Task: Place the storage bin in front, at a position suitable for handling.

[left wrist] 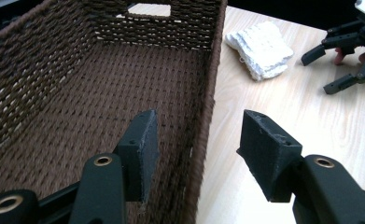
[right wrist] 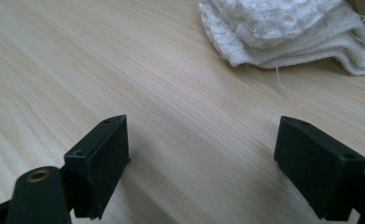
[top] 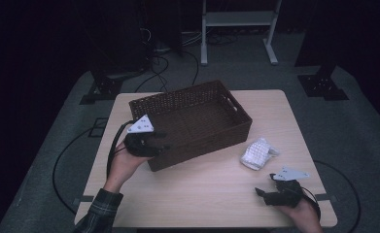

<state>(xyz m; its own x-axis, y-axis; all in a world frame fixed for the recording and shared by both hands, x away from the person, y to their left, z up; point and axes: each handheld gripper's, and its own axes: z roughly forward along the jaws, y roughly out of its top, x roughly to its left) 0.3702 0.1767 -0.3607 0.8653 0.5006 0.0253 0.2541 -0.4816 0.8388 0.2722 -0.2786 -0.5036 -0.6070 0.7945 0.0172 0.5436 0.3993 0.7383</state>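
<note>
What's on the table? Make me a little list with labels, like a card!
basket: brown woven basket, nothing inside
cloth: folded white cloth on the table, right of the basket
table: light wood table
left gripper: left gripper open, jaws either side of the basket's wall
right gripper: right gripper open, low over the table, pointing at the cloth, not touching it

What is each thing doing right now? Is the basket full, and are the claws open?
Brown woven wicker basket: upright, empty inside.
White folded knitted cloth: lying on the table, untouched.
Left black claw: open, jaws astride the basket's near wall.
Right black claw: open, holding nothing, pointed toward the cloth.
</note>
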